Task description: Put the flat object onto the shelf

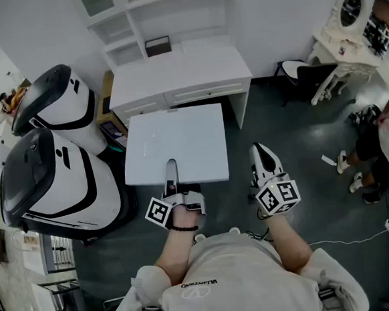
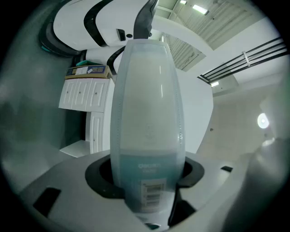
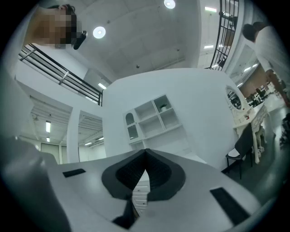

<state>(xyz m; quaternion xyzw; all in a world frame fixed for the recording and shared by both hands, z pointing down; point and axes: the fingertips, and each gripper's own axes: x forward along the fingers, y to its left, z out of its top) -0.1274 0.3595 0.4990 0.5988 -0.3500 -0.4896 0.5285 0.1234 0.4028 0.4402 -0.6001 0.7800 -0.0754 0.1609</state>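
Left gripper [image 1: 172, 170] clamped on flat panel [image 1: 186, 138], right gripper [image 1: 261, 154] closed, empty

The white desk [image 1: 181, 75] with its open-fronted white shelf unit [image 1: 143, 18] stands straight ahead; a small dark box [image 1: 158, 45] sits at the back left of the desk top, the rest lies bare; the wide flat white panel [image 1: 176, 139] clamped in the left gripper [image 1: 172, 181] spans the gap before the desk; two big white-and-black rounded machines [image 1: 58, 175] crowd the left side; dark grey floor [image 1: 287, 137] lies open to the right, up to a black chair [image 1: 302, 76] and a standing person [image 1: 384, 136].
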